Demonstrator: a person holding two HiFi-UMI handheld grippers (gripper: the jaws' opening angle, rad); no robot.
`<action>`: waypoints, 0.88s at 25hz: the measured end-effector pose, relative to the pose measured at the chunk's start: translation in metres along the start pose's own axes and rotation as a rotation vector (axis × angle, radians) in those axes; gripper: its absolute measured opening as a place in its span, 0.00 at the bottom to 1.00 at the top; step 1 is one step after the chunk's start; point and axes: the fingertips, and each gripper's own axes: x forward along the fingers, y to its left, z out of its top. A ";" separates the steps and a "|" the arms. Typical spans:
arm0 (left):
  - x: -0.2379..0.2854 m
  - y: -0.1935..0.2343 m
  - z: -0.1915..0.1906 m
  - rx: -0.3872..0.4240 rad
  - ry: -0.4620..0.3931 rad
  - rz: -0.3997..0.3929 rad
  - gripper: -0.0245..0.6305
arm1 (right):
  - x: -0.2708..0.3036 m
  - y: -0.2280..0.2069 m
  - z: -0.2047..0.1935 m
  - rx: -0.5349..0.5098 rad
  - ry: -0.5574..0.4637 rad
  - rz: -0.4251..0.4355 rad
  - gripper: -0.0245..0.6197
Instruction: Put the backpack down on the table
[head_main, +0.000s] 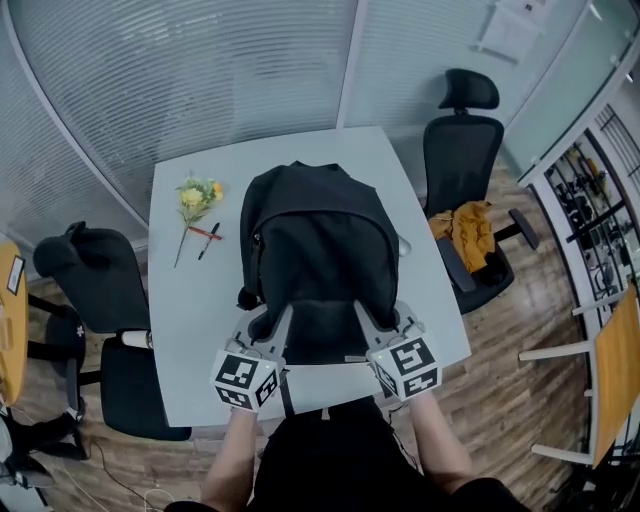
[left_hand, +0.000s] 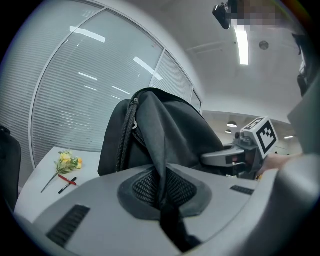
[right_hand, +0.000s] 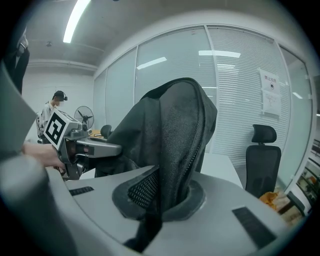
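Observation:
A black backpack (head_main: 318, 255) stands tall over the middle of the white table (head_main: 190, 300); I cannot tell whether its base touches the top. My left gripper (head_main: 272, 320) is shut on a fold of its fabric at the near left side, and my right gripper (head_main: 372, 316) is shut on its near right side. In the left gripper view the backpack (left_hand: 150, 135) is pinched between the jaws of my left gripper (left_hand: 162, 192). The right gripper view shows the backpack (right_hand: 172, 130) clamped the same way in my right gripper (right_hand: 160, 195).
A yellow flower (head_main: 197, 197) and two pens (head_main: 206, 237) lie on the table's left part. A black office chair (head_main: 465, 180) with an orange cloth (head_main: 470, 230) stands on the right, and another chair (head_main: 100, 300) on the left. Glass walls with blinds run behind.

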 end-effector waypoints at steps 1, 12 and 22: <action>0.004 0.003 0.002 0.003 0.001 0.004 0.07 | 0.004 -0.003 0.002 -0.003 -0.001 0.002 0.06; 0.051 0.045 0.000 0.030 0.033 0.080 0.07 | 0.065 -0.039 0.003 -0.023 0.006 0.044 0.06; 0.082 0.076 0.003 0.066 0.010 0.112 0.07 | 0.105 -0.061 0.009 -0.032 -0.017 0.037 0.06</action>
